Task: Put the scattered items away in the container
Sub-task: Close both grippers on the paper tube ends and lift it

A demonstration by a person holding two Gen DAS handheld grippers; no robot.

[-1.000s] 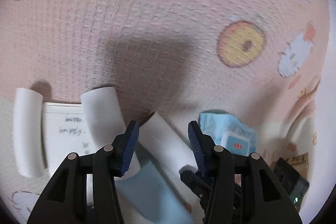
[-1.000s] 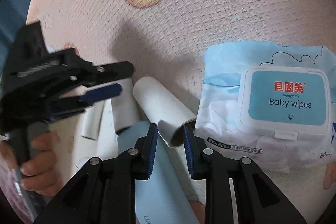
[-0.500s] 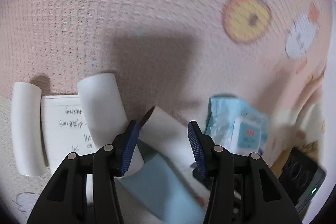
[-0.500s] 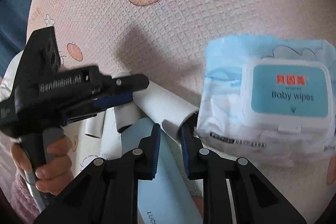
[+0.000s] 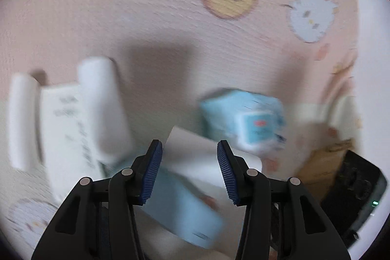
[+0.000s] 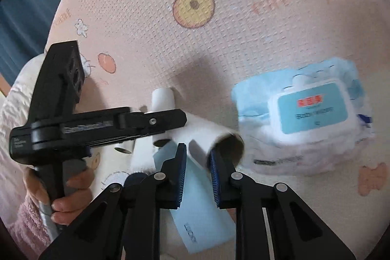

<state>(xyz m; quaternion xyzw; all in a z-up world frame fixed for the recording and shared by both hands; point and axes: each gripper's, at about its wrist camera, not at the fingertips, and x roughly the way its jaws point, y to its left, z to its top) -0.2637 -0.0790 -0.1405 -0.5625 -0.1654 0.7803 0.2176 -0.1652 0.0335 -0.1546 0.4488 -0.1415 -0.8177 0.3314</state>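
On the pink play mat (image 6: 151,23), a hand (image 6: 70,189) is gripping the left gripper (image 5: 187,162), whose jaws are narrowing with nothing pressed between them, hovering over white paper rolls (image 5: 102,99) and a light blue box (image 5: 180,208). Beside it, the right gripper (image 6: 197,173) is pinching the rim of a white cardboard tube (image 6: 207,135), jaws nearly closed on its wall. The baby wipes pack (image 6: 307,121) is lying near the tube's open end. No container is showing.

Both tongs are black plastic: the left tongs (image 5: 187,171) and right tongs (image 6: 197,172) carry ribbed blue pads (image 5: 151,172), silver rivets, and a fuzzy pink sleeve (image 6: 26,221).
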